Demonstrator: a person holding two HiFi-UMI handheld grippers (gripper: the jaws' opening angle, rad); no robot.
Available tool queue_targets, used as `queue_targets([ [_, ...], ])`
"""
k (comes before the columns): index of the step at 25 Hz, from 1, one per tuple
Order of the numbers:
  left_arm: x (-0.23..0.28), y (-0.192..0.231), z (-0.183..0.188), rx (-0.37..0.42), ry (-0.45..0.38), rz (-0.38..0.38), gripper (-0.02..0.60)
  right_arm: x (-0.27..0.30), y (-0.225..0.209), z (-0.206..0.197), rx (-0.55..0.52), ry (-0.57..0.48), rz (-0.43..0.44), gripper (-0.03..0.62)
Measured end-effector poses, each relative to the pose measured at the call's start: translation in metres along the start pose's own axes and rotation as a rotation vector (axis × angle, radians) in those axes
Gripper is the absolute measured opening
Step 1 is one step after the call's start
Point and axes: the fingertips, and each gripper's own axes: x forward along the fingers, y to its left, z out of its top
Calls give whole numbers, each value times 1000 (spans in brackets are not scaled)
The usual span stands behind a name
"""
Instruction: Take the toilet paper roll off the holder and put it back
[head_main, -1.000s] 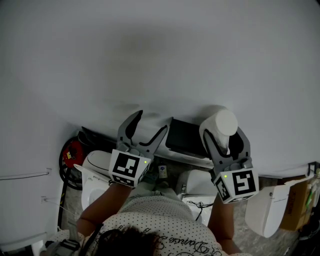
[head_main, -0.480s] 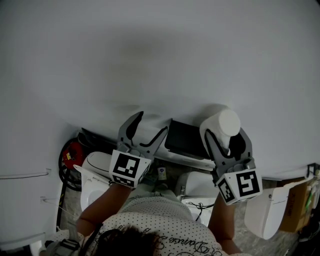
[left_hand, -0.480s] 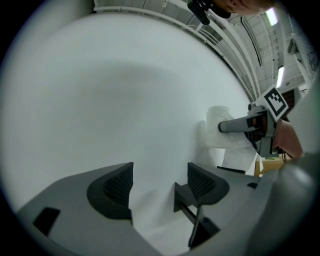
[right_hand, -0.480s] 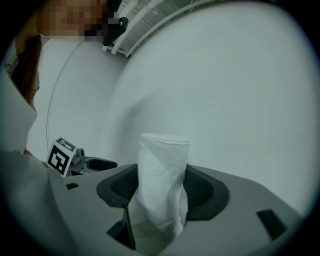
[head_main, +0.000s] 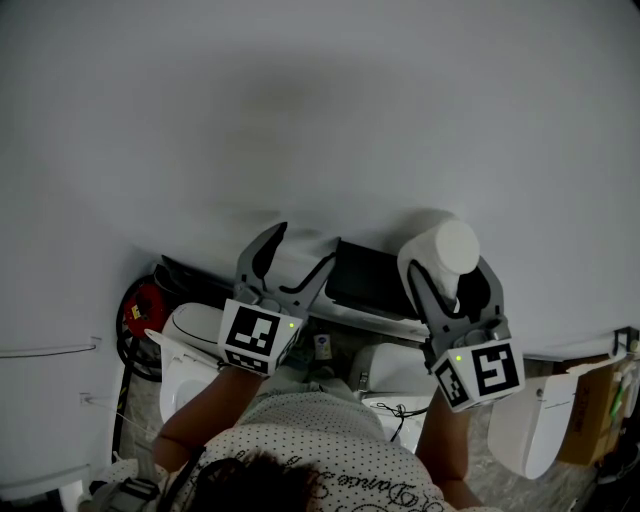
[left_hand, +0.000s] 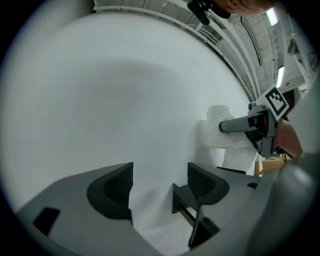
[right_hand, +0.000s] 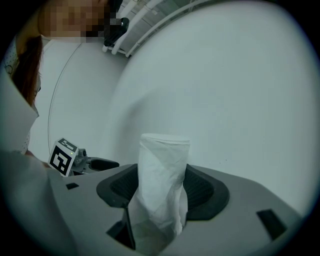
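Bare white wall (head_main: 300, 100) leaves free room above and to both sides, and against it the toilet paper roll (head_main: 445, 248) stands upright off the holder, pinched between the fingers (right_hand: 200, 192) of the right gripper (head_main: 450, 272), hardly shifted from a second ago. Just left of it the black holder (head_main: 372, 275) juts from the wall, its right end hidden behind roll and gripper. The left gripper (head_main: 303, 247) sits beside that, unmoved, its fingers (left_hand: 112, 190) spread and gripping nothing.

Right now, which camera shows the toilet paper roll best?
The right gripper view: the toilet paper roll sits large and central, clamped in the right tool. The head view shows mainly its top end; the left gripper view shows it small, far right.
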Motion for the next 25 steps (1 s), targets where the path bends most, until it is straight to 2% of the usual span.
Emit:
queue_targets([
  [14,-1,2,1,5,-2,3,324,-2,6,2,16,-35,62,284],
  [25,-2,7,0,0,3,22,324,8,10,-11,12,23,85,284],
])
